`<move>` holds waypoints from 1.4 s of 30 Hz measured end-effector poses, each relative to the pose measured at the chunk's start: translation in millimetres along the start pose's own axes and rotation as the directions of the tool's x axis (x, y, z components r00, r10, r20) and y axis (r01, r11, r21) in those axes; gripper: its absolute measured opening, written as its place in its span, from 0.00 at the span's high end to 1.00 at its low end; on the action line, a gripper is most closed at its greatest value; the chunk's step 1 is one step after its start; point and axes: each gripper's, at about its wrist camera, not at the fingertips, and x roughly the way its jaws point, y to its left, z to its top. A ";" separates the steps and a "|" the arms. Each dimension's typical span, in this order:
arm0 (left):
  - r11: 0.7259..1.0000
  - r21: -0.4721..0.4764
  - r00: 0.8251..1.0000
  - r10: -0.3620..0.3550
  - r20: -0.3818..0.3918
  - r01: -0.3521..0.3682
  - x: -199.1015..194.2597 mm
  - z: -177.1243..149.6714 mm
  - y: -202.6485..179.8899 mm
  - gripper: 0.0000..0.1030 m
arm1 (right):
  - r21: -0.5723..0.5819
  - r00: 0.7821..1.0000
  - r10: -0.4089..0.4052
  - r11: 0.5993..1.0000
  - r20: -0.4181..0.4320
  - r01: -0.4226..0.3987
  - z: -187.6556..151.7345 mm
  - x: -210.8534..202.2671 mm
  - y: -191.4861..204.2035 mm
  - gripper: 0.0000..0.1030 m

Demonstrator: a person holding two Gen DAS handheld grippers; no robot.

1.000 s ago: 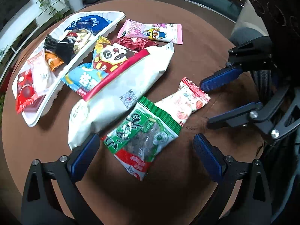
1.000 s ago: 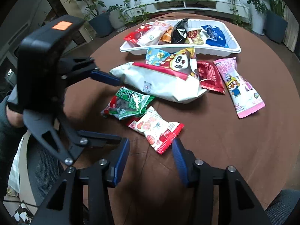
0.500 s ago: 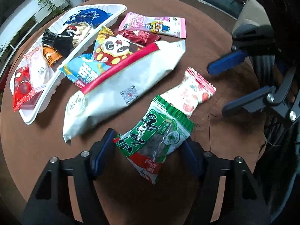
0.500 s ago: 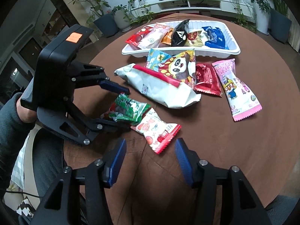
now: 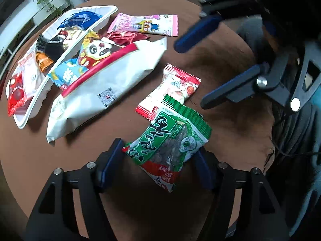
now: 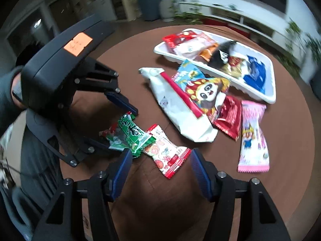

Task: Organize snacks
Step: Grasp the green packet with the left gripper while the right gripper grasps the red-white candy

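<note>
Here my left gripper (image 5: 160,158) clasps the green snack packet (image 5: 168,138), its jaws easing apart, white lettering unreadable. My right gripper (image 6: 160,166) widens, empty, over the red-and-white packet (image 6: 166,150). Beyond lies the panda packet (image 6: 204,90) beside the white tray (image 6: 268,98).

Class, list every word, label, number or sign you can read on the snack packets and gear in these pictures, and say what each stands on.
No text reads clearly.
Green packet: large white script, stylised, not legible.
White bag: a QR code and round stamp, too small.
Pink packet: blurred lettering.
Panda packet: white characters, blurred.
Orange sticker on the left gripper: faint marks, unreadable.
</note>
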 end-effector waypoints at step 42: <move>0.925 -0.381 0.995 0.031 0.099 0.010 -29.4 -53.6 7.7 0.69 | -0.240 0.979 0.038 0.967 -0.201 -0.087 23.4 57.2 22.5 0.33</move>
